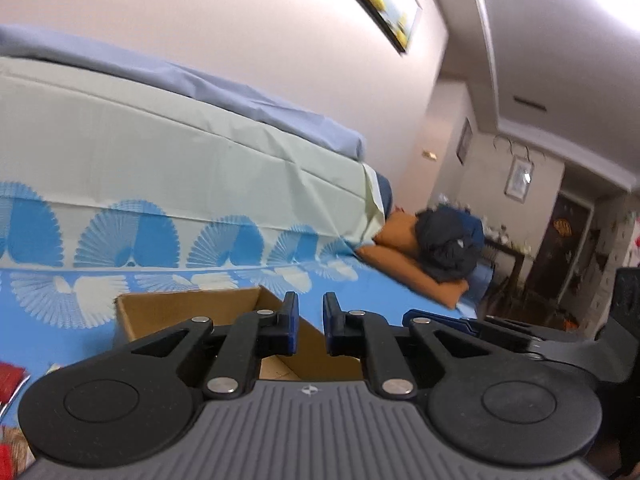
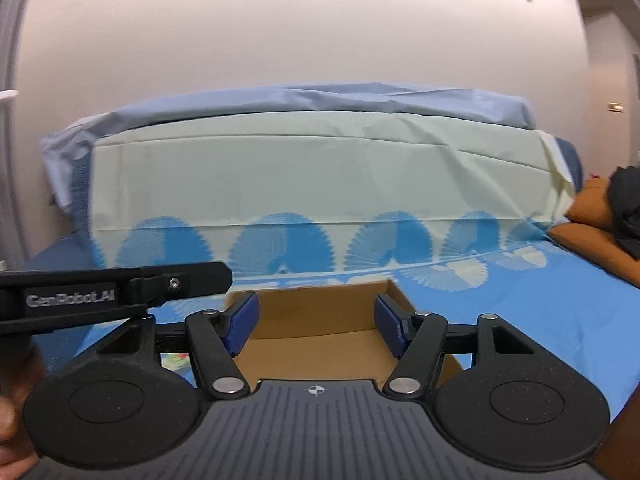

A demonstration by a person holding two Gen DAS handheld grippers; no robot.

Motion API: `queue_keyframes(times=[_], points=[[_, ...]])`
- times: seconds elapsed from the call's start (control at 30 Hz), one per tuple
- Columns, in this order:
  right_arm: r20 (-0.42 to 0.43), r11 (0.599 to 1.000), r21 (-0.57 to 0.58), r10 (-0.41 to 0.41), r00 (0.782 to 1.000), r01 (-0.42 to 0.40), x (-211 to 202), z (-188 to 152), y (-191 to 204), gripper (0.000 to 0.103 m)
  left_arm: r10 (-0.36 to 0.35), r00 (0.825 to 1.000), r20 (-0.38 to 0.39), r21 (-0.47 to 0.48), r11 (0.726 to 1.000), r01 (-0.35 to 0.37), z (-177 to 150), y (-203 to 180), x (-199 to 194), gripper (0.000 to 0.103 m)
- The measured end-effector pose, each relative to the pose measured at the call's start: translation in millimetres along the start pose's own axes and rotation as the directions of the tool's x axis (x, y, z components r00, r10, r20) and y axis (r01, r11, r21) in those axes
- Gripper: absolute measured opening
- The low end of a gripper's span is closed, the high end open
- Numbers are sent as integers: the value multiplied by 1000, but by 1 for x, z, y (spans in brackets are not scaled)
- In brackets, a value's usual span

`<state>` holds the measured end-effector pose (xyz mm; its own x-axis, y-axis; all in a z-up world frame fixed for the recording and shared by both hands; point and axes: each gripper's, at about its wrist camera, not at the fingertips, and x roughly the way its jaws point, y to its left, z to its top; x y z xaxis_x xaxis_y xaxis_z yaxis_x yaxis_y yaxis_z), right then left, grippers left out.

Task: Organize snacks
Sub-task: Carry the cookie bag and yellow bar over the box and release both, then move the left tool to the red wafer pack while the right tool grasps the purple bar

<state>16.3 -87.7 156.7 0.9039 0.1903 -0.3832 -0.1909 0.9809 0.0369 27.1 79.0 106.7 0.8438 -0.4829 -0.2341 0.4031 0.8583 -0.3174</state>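
Right gripper [image 2: 316,330] fingers spread before open cardboard box [image 2: 320,320]

Left claw [image 1: 311,330] nearly closed, empty, above cardboard box [image 1: 192,312].

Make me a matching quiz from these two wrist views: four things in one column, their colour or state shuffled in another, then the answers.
Things:
1. left claw
2. right claw
3. cardboard box
4. pillow

Descriptions:
A. orange, under a dark bundle of cloth
B. brown, open on top
C. fingers spread wide, nothing between them
D. fingers close together with a narrow gap, nothing between them

Pairs: 1-D, 2-C, 3-B, 4-A
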Motion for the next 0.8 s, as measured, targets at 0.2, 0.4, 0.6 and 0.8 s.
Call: queue_keyframes(times=[0.2, 0.4, 0.6, 0.8], points=[[-7, 987, -1, 160, 987, -160, -13, 30, 26, 38, 115, 991, -63, -213, 969, -126, 31, 52, -21, 14], [-146, 942, 139, 324, 935, -305, 30, 30, 67, 38, 322, 937, -134, -310, 885, -348, -4, 135, -28, 14], [-336, 899, 200, 436, 835, -389, 95, 0, 127, 38, 467, 817, -337, -538, 617, -574, -27, 214, -44, 14], [-456, 905, 326, 404, 793, -274, 166, -36, 158, 38, 515, 736, -440, -619, 420, -664, -48, 242, -56, 27]])
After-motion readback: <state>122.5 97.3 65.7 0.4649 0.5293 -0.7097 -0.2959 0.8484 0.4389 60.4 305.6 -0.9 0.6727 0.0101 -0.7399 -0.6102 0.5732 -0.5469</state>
